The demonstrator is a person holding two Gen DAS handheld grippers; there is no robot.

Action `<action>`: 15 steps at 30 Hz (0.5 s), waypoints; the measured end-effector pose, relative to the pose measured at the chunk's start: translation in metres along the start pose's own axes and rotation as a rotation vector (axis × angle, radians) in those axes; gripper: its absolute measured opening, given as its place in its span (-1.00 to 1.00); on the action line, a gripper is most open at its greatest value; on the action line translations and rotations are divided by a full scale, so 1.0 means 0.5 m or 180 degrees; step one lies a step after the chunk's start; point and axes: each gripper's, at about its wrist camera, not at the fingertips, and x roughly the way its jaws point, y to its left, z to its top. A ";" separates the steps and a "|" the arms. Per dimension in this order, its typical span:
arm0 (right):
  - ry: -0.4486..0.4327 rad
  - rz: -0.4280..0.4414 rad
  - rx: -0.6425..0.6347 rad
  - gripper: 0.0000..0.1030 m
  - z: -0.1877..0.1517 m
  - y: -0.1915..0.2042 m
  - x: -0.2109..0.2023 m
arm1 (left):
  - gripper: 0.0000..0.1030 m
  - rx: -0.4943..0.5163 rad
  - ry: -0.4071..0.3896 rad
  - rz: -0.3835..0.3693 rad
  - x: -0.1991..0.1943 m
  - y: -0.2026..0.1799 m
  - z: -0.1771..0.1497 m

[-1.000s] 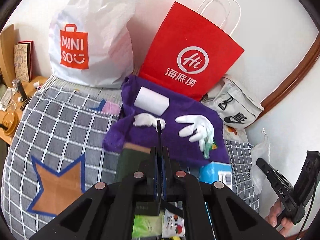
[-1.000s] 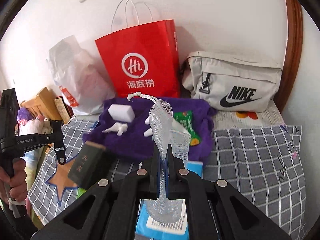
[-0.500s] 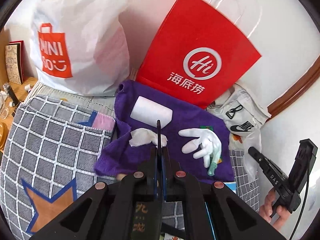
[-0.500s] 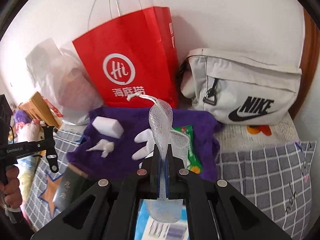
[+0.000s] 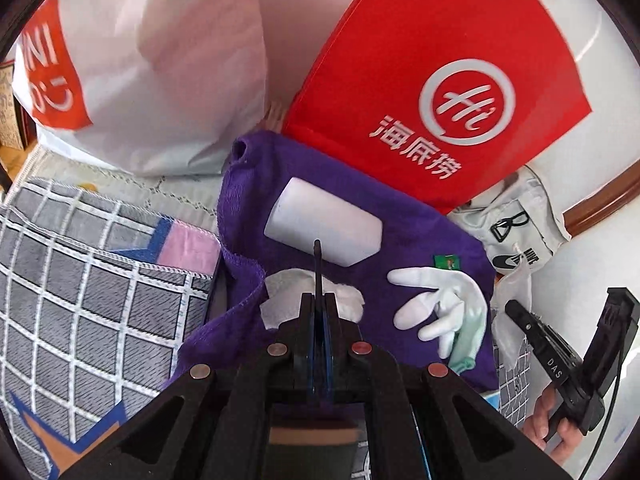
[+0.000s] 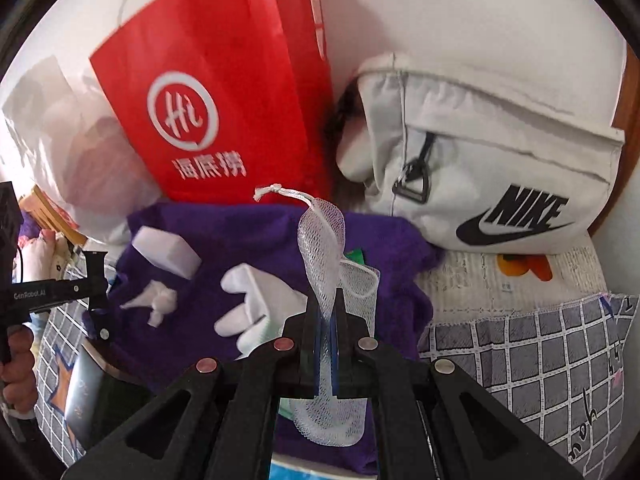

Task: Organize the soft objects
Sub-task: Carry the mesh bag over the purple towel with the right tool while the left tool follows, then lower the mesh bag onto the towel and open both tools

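The right gripper [image 6: 325, 320] pinches a mesh pouch [image 6: 322, 248] that could snag on release over the towel [image 6: 256, 232], while the left gripper [image 5: 318, 276] is closed, empty.

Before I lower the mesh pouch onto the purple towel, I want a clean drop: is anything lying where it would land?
Yes. The right claw, shut on the mesh pouch, hangs over the purple towel, and the white glove lies just left of it, a green packet just behind. Bare towel shows only further right.
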 end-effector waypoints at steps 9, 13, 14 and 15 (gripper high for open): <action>0.0334 -0.0017 -0.0054 -0.86 -0.018 -0.008 0.075 | -0.92 -0.0036 0.0190 -0.0039 0.066 0.011 0.000; 0.0441 0.0024 -0.0032 -0.86 -0.026 -0.010 0.099 | -0.92 -0.0037 0.0231 -0.0044 0.076 0.014 0.002; 0.0463 0.0041 -0.0032 -0.86 -0.027 -0.009 0.103 | -0.92 -0.0060 0.0250 -0.0052 0.079 0.015 0.002; 0.0469 0.0052 -0.0034 -0.80 -0.028 -0.008 0.105 | -0.92 -0.0078 0.0280 -0.0047 0.082 0.017 0.003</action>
